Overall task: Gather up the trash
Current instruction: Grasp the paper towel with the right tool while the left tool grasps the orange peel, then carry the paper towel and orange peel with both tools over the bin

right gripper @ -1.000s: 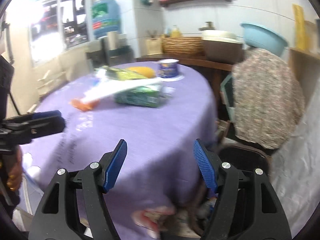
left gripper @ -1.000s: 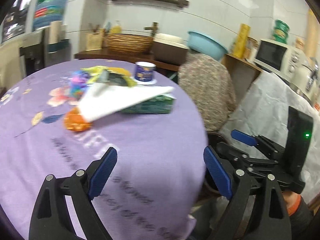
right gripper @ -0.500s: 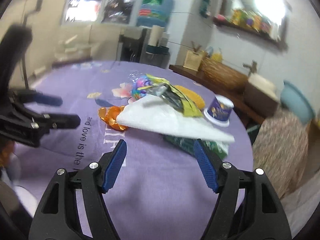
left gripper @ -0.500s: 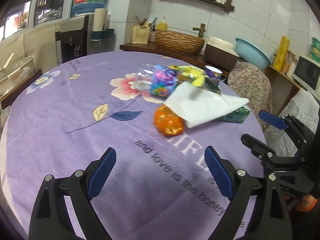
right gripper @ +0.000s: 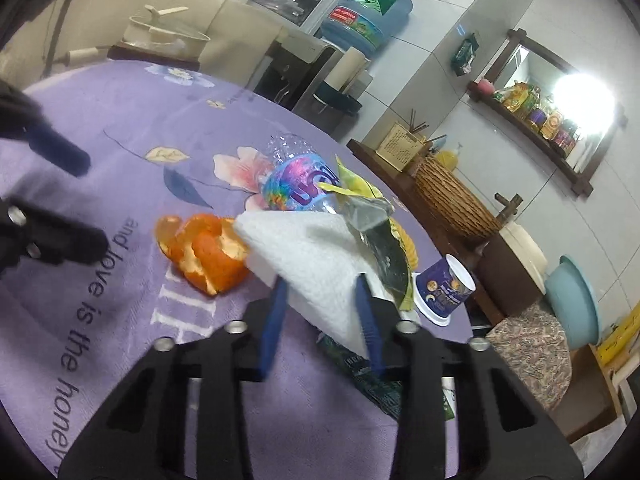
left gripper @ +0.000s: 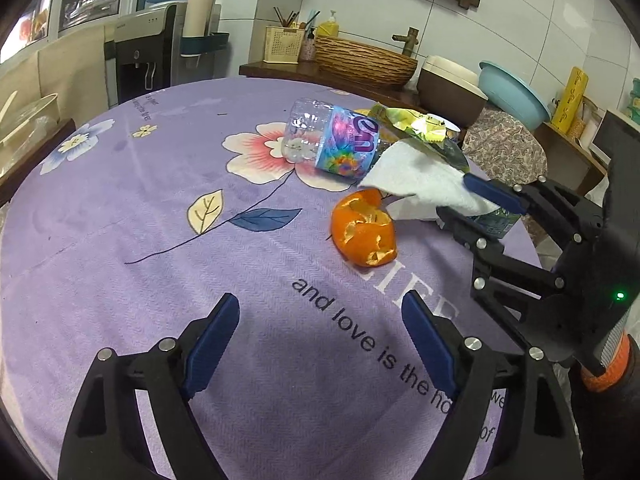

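Reading the cloth [left gripper: 120, 208], I see "and love is the" in dark letters. My right tongs [right gripper: 324, 292] have just been closing and now pinch the white napkin [right gripper: 312, 264], which lies on the trash pile beside the orange peel [left gripper: 364, 232]. My left tongs [left gripper: 320, 336] hang open over bare cloth, holding nothing. Only the right view shows the purple cup [right gripper: 444, 288]. The bottle [left gripper: 332, 144] has a label I cannot read.
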Tool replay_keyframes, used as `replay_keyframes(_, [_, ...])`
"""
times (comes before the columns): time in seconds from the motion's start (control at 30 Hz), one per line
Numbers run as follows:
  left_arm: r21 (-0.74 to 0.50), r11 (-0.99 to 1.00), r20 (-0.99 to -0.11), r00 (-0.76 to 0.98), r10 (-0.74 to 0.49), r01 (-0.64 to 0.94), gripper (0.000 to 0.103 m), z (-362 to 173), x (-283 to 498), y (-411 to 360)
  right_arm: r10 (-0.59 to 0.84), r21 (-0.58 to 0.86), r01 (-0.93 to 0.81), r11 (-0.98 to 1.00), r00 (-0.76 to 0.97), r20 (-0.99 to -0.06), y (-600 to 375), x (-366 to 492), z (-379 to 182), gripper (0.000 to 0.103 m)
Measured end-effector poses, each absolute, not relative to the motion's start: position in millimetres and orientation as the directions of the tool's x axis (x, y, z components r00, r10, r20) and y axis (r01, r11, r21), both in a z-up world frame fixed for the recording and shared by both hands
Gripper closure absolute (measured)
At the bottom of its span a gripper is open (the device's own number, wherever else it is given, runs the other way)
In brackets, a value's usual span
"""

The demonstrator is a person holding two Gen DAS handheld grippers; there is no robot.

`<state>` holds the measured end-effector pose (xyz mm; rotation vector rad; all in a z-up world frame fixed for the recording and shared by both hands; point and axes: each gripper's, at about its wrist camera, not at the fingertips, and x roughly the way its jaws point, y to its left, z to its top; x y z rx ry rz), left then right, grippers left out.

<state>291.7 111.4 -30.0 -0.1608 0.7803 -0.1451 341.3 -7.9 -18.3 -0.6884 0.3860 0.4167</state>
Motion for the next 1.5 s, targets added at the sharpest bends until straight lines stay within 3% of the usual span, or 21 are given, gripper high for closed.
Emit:
replay_keyframes(0.03, [-0.2,0.977,-0.687,0.701,-0.192,0.072,0.025,-30.2,294.3,109.7,0.249,-0.515,-0.497,0.698,0.843,-0.476,-7.0,341.3,-17.2,0.089])
replay_keyframes(0.17, [-0.232,0.97,-0.689,0.691,-0.219,0.075,0.035,-32.1,306.1,104.5,0.284,-0.478,-0.511,0.714,0.836,-0.47,-10.6,335.6,-10.8,0.098])
replay_keyframes(0.3, [-0.244,0.968,-0.694,0.685,-0.221,0.065,0.048,-34.6,320.2,96.6,0.33,-0.393,-0.529,0.752,0.819,-0.47,-20.6,331.9,0.5,0.099])
replay_keyframes(0.5, [-0.235,0.971,-0.709,0.677,-0.196,0.036,0.086,-36.5,331.0,89.5,0.358,-0.373,-0.534,0.759,0.821,-0.446,-27.8,317.5,11.2,0.099])
replay_keyframes(0.63, [-0.2,0.98,-0.697,0.701,-0.15,0.011,0.097,-35.4,325.5,89.5,0.376,-0.368,-0.533,0.762,0.827,-0.418,-32.7,308.2,18.1,0.099])
replay_keyframes(0.87, [-0.212,0.977,-0.647,0.747,-0.154,0.018,0.098,-15.1,307.6,95.4,0.43,-0.318,-0.558,0.767,0.813,-0.392,-39.5,294.7,35.9,0.099])
replay_keyframes(1.5, [-0.26,0.959,-0.445,0.868,-0.22,0.111,0.099,75.5,231.9,102.1,0.628,-0.014,-0.654,0.756,0.731,-0.266,-92.2,234.5,112.3,0.1])
